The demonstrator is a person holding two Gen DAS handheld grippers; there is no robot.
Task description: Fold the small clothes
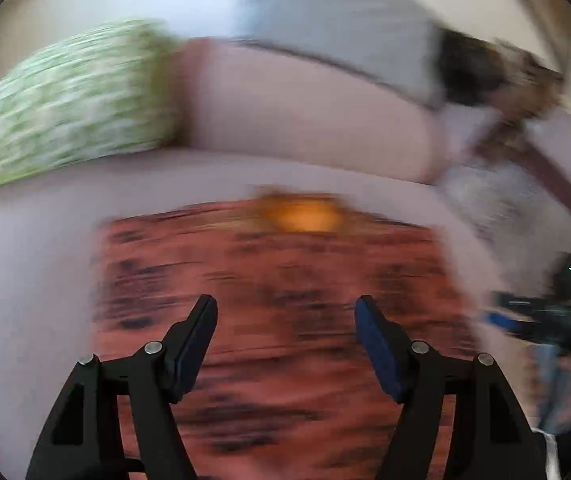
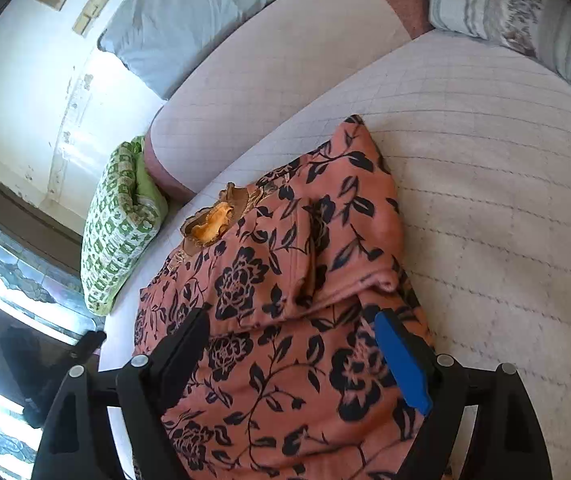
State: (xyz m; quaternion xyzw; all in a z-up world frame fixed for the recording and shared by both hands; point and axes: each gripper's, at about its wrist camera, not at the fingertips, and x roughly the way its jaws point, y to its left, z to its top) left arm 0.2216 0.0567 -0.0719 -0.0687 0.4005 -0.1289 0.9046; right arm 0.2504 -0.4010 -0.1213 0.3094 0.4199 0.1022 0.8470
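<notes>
The flowered dress [image 2: 293, 280] is laid out on the bed [image 2: 485, 200] – partly folded, it seems – and both the left gripper [image 1: 285, 320] and the right gripper [image 2: 291, 340] are held wide open above it, nothing gripped, likely for the next fold.

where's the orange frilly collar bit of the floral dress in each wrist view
Left wrist: orange collar, blurred, center, at the far edge of the floral dress, beyond the open tongs.
Right wrist: orange collar, left of center, at the dress's far-left edge.
Shared landmark: green patterned pillow, left of the collar in both views.
</notes>
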